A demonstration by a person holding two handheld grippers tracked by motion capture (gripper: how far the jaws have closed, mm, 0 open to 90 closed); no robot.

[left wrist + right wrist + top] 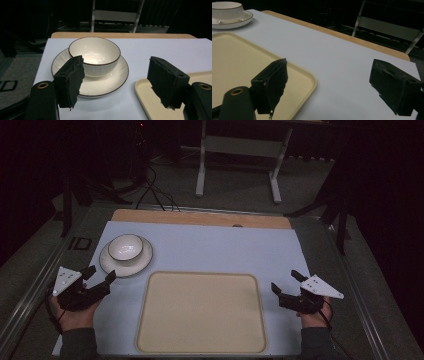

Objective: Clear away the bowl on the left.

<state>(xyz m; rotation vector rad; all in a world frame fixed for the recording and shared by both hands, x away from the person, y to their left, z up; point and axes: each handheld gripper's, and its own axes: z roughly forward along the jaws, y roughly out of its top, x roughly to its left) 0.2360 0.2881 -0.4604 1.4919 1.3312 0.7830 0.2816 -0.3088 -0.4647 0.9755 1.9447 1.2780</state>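
Bowl (pixel 125 247) of white china with a thin dark rim stands upright in the middle of a white plate (pixel 109 264), on the far left part of the table (pixel 220 247), which is covered by a pale blue-white sheet with a wooden edge along its far side. A cream-coloured tray (pixel 201 312) with rounded corners lies flat on the near middle of the table, just right of the plate and apart from it. The left tool (pixel 99 278) is held by the person's left hand (pixel 74 314) at the near left, near the plate, its jaws spread wide with nothing between them; in the left gripper view they frame the bowl and plate ahead. The right tool (pixel 286 281), in the right hand (pixel 313 318), sits just right of the tray, its jaws likewise wide apart and empty.
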